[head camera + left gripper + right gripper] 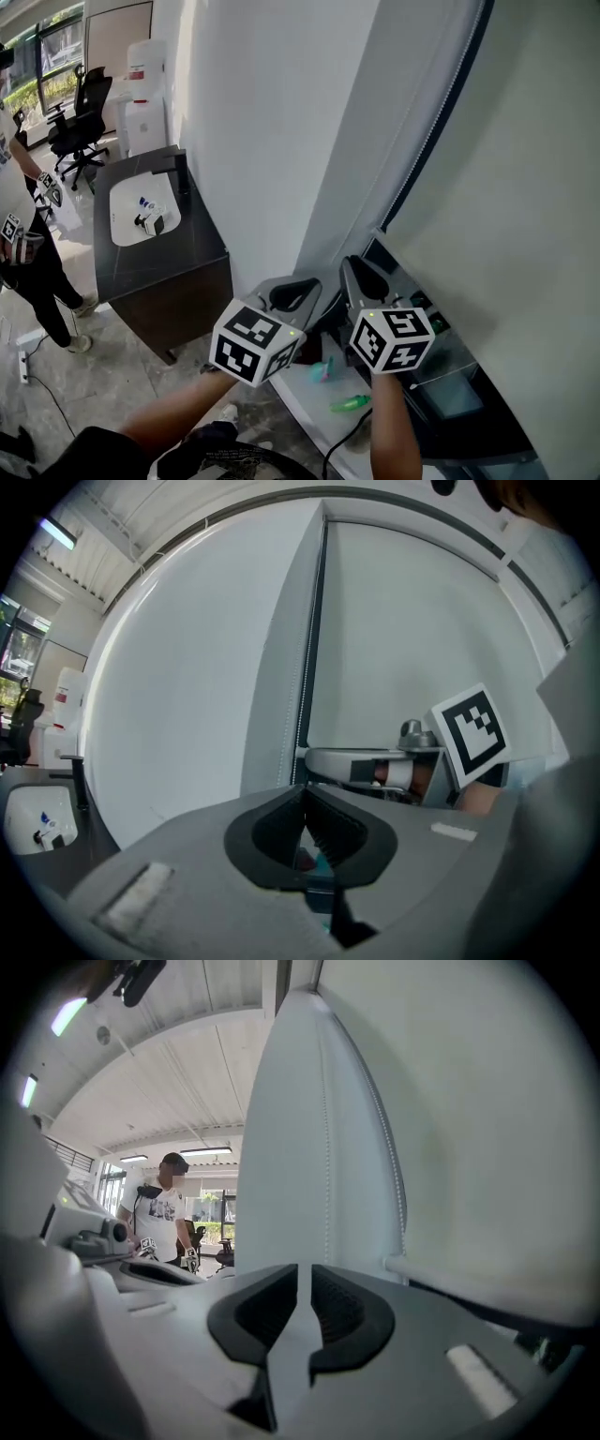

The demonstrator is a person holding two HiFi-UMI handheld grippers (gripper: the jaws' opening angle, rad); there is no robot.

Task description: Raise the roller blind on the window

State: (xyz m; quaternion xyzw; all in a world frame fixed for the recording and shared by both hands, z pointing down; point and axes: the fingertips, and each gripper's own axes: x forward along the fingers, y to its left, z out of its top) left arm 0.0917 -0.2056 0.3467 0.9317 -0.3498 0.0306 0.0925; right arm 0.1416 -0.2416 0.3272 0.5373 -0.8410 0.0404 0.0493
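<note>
Against a white office wall (262,112), the roller blind (506,187) hangs low over the window. The left gripper (302,791) is clamped on the bead chain (307,667). The right gripper (304,1277), just beside it, has its jaws slightly parted, pressing nothing.

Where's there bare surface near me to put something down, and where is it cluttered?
Bare room: the near half of the dark desk, between the white tray and the desk's front edge. Crowded: the white sill below the blind, where a teal item and a green item lie.
</note>
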